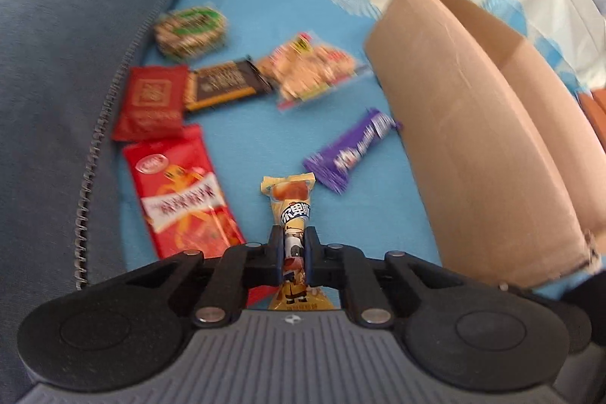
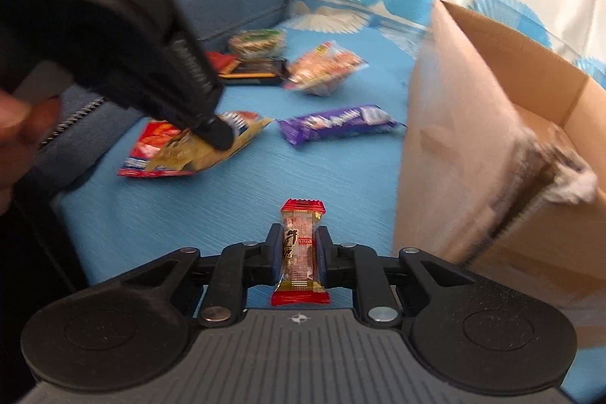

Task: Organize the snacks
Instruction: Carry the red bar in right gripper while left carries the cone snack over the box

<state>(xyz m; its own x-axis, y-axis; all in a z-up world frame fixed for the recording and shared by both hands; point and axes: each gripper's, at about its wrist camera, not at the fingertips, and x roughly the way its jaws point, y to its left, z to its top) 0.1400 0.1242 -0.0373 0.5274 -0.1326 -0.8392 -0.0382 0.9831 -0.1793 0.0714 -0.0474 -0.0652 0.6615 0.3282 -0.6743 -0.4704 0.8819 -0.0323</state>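
Blue sofa cover point(image 1: 242, 6) with pale fan pattern underneath everything, grey-blue cushion point(image 1: 68, 44) at 9 o'clock. Left gripper point(image 1: 294, 245): jaws clamped tight on a yellow snack pack point(image 1: 289, 203), held lengthwise, tip toward 12 o'clock, above the cover. Right gripper point(image 2: 300, 245): jaws pinched shut on a small red-ended snack bar point(image 2: 301, 245), likewise upright between them. Purple chocolate bar point(image 1: 350, 150) lying loose at 1 o'clock of the yellow pack, just beside the cardboard box point(image 1: 473, 139). Large red packet point(image 1: 181, 192) at 10 o'clock, flat on the cover. Farther out: smaller red packet point(image 1: 151, 101), dark bar point(image 1: 223, 84) touching it, clear bag of biscuits point(image 1: 314, 70), round green-labelled pack point(image 1: 189, 31) at 11 o'clock. Box open-topped, standing at 3 o'clock in both views, torn corner point(image 2: 560, 169) showing in the right wrist view.
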